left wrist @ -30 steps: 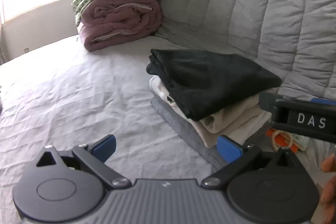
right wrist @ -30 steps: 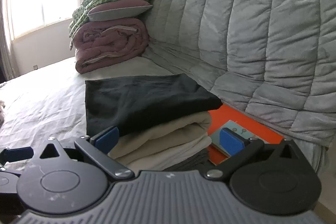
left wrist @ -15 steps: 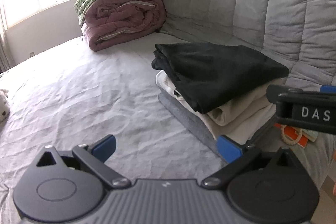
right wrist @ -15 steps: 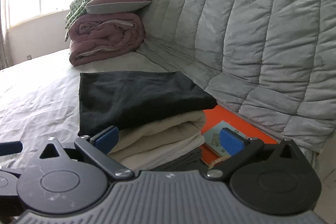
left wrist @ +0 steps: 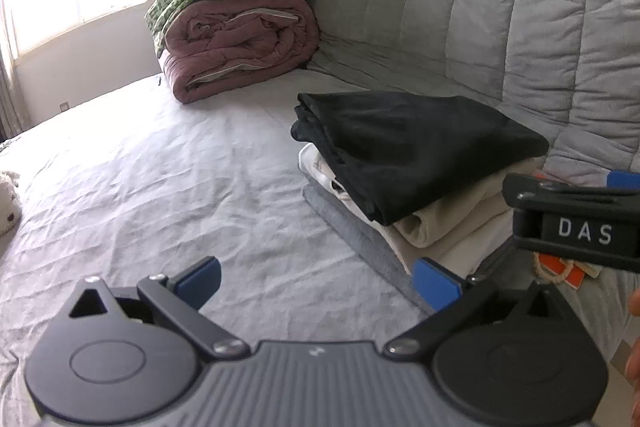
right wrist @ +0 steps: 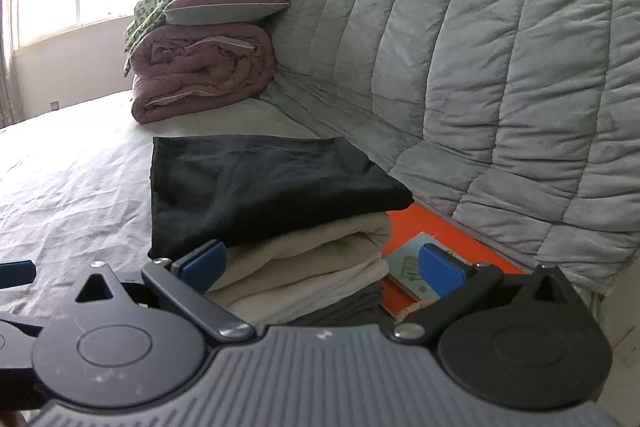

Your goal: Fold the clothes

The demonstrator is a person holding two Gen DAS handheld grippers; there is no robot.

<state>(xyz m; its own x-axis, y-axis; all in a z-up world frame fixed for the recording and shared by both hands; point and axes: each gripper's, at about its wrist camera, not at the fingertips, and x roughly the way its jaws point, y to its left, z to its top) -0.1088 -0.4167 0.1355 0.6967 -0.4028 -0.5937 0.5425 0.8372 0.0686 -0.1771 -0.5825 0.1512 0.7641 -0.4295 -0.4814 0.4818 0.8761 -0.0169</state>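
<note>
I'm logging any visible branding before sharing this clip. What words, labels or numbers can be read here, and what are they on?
"DAS": white letters on the black body of the right gripper, seen in the left wrist view.
The pale blue card on the orange board beside the folded clothes stack carries a small drawing; any print on it is too small to read.
Nothing else is readable.

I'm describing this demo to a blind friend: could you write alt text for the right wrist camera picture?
An open, empty claw with blue pads points at a neat stack of folded clothes on a bed: a black garment on top, cream ones beneath, grey at the bottom. An orange book lies beside the stack against a grey quilted backrest, with rolled pink bedding and pillows beyond.
</note>
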